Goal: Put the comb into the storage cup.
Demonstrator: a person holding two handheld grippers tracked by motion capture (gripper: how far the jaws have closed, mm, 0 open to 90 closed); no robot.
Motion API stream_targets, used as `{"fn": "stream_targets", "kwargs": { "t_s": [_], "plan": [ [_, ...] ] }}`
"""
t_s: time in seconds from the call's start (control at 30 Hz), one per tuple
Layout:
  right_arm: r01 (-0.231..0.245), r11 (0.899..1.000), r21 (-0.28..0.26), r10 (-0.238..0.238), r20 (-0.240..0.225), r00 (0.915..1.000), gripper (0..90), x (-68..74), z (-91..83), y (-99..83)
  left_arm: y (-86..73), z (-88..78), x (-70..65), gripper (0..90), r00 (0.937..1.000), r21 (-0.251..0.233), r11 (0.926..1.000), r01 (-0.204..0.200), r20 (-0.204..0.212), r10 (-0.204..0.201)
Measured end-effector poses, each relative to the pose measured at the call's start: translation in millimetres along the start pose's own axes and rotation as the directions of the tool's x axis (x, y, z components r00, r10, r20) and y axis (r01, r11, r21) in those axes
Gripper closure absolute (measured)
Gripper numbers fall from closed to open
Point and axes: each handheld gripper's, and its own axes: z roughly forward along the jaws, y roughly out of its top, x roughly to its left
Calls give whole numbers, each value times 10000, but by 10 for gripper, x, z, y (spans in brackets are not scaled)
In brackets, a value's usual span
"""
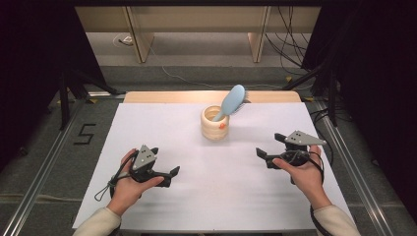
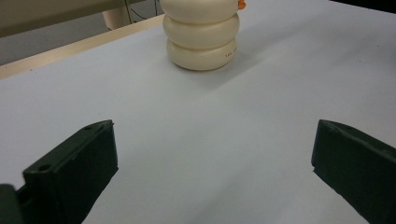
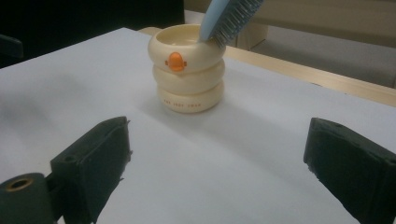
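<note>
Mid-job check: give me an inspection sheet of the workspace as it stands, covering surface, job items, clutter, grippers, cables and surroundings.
Surface: white table top, flat, wooden edge at the far side.
Job's things: cream ringed cup upright near the far centre, orange knob on its side; blue hairbrush stands in it, handle down, head leaning right.
Clutter: nothing seen.
Grippers: left gripper and right gripper both hand-held, open, holding nothing, apart from the cup.
Cables: a black cable trails from the left gripper; loose cables on the floor beyond the table.
Surroundings: black curtains both sides, wooden furniture behind, a "5" marked on the floor at left.
</note>
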Motion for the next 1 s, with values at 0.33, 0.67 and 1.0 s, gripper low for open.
{"fn": "stream_targets", "kwargs": {
  "t_s": [0.33,0.67,1.0],
  "plan": [
    [180,9998,-33,-180,-140,9997,91,0,-55,-90,-3,-4,1,0,10000,24,10000,-26,22,26],
    [270,9996,4,-270,-185,9995,94,16,-115,-170,-11,2,3,0,10000,43,10000,-7,34,7],
    [307,9995,34,-306,-228,9993,97,56,-147,-265,-12,1,8,0,10000,53,10000,-14,33,14]
  ]
}}
